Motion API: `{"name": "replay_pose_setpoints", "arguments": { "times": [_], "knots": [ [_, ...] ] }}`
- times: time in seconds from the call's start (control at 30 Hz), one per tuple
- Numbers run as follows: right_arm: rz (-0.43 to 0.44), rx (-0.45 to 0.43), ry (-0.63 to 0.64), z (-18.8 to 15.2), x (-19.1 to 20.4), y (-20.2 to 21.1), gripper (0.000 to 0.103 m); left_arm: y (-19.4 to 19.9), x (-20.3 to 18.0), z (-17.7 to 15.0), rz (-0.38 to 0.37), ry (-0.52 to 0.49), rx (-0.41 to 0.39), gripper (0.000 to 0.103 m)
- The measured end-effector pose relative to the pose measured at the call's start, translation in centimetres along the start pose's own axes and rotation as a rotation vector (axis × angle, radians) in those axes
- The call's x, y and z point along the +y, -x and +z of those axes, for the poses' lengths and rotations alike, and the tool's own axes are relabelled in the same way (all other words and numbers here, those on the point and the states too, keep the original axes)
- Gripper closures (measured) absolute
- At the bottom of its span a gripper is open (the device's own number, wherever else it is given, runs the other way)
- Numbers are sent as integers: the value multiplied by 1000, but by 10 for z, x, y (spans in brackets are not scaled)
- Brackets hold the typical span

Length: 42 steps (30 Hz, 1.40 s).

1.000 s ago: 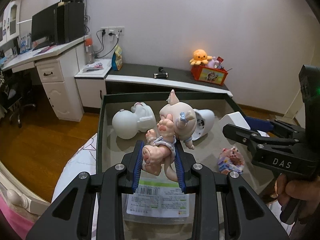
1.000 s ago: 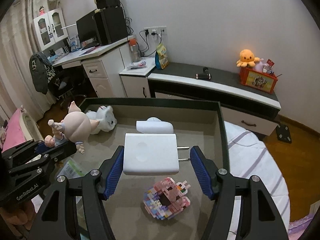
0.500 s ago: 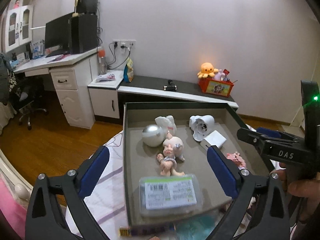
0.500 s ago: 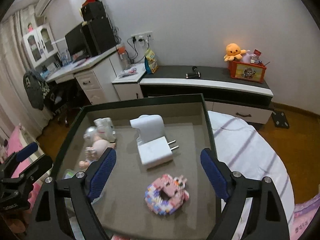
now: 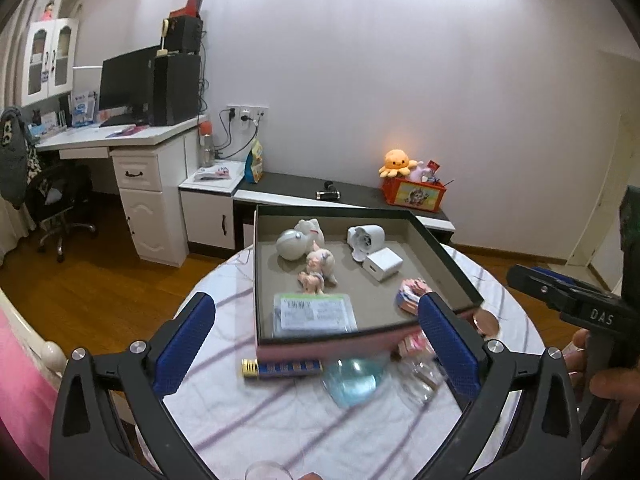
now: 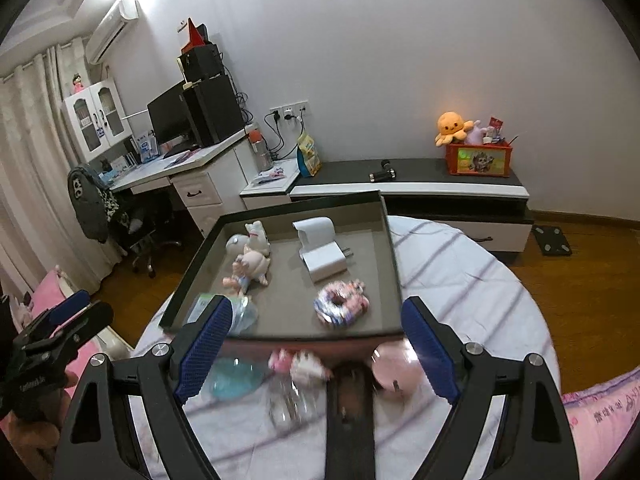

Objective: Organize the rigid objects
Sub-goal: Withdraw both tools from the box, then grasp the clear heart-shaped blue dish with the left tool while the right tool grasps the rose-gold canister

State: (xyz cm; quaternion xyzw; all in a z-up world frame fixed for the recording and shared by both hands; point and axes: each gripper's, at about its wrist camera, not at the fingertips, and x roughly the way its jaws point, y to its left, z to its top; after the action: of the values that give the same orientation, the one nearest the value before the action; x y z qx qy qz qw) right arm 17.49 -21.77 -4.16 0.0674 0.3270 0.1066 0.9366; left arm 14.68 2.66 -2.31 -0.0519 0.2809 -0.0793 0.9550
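A dark, shallow tray on the round table holds a pink pig doll, a white charger, a pink brick ring, a silver ball and a packaged card. My left gripper hangs over the tray's near edge, jaws opening, with nothing between them. My right gripper is open and holds nothing, back from the tray. The pig doll, charger and brick ring lie loose inside.
In front of the tray on the striped cloth lie a blue and gold tube, a teal disc, a clear jar, a small pink toy and a round pink thing. A desk, low cabinet and wooden floor lie beyond.
The left gripper let go of the pig doll and the right one released the charger; both now lie in the tray. Both grippers opened wide and pulled back and up from the tray.
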Motion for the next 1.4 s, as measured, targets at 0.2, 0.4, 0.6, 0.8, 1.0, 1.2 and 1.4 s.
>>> {"name": "replay_pose_setpoints", "arguments": {
  "times": [0.2, 0.4, 0.6, 0.8, 1.0, 1.2, 1.4],
  "knots": [
    [-26, -29, -4, -27, -4, 39, 15, 25, -6, -22, 13, 3, 7, 0],
    [-55, -33, -10, -51, -4, 62, 15, 43, -14, -42, 20, -2, 18, 0],
    [-57, -17, -12, -73, -1, 72, 15, 58, -18, -59, 19, -5, 31, 0],
    [-61, -30, -10, -80, 4, 82, 15, 70, -21, -66, 15, -5, 25, 0],
    [-55, -37, 0, -83, 9, 90, 15, 75, -23, -69, 10, -3, 20, 0],
    [-58, -35, -1, -84, 11, 92, 15, 78, -24, -75, 8, -3, 27, 0],
    [-62, -26, -1, -86, 11, 92, 15, 76, -25, -76, 8, -1, 34, 0]
  ]
}}
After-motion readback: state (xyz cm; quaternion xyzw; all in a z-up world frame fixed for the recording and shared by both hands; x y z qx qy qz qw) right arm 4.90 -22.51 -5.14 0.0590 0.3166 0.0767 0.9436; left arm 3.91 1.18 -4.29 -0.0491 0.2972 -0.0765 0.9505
